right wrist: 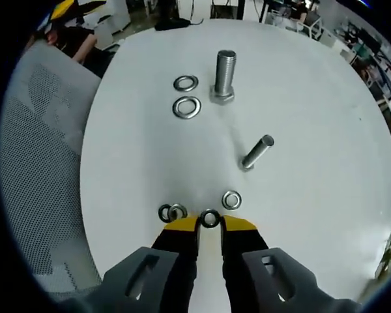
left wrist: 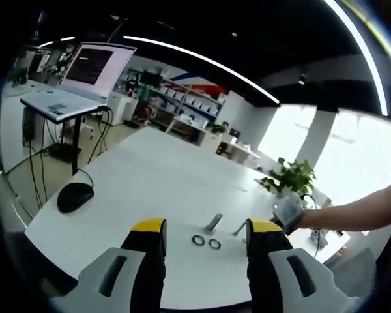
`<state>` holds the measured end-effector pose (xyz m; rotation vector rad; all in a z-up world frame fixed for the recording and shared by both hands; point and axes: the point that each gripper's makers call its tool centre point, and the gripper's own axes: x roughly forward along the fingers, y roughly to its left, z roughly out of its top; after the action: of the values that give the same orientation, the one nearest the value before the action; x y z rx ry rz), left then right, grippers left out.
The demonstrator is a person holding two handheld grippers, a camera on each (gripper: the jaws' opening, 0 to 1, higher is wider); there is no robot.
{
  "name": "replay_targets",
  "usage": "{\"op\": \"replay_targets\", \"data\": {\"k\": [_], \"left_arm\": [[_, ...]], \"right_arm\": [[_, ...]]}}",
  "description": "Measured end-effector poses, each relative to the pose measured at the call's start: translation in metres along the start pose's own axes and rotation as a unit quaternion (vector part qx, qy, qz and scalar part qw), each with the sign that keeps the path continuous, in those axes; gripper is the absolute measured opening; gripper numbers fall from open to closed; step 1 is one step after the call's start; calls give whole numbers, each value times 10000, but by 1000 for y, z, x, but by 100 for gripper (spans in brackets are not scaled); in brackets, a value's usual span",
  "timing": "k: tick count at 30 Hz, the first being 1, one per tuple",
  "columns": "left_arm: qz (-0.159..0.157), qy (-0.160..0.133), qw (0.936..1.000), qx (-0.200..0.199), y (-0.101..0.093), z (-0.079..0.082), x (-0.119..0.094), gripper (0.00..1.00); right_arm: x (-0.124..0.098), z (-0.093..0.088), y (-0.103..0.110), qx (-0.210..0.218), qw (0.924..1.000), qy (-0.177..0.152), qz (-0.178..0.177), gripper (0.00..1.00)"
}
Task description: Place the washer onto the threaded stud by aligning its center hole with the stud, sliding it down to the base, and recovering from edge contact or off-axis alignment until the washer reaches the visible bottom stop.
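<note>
Right tongs (right wrist: 210, 225) pinch a round steel washer (right wrist: 210, 218); left tongs (left wrist: 205, 236) gape empty.

Legible text, labels, brands, numbers: I find none. The monitor (left wrist: 94, 65) on the stand in the left gripper view carries dark on-screen lines, too small and blurred for me to read.

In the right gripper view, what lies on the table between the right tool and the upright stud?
The lying bolt, somewhat to the right, between the right tool and the upright stud; otherwise bare table.
</note>
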<state>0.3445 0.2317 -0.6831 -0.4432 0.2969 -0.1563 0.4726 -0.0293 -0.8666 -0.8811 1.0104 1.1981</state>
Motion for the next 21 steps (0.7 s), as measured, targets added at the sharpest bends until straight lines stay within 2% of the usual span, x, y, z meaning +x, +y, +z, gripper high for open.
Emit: {"op": "replay_targets", "data": {"k": [5,21], "left_arm": [[4,-2,10000,-1,-1,0,0,47],[1,8,10000,18,-1,0,0,47]], "right_arm": [[-6,-1,-2,-56,10000,30,-16,14],[-28,17,-12,-63,9996,-236,-168,14]]}}
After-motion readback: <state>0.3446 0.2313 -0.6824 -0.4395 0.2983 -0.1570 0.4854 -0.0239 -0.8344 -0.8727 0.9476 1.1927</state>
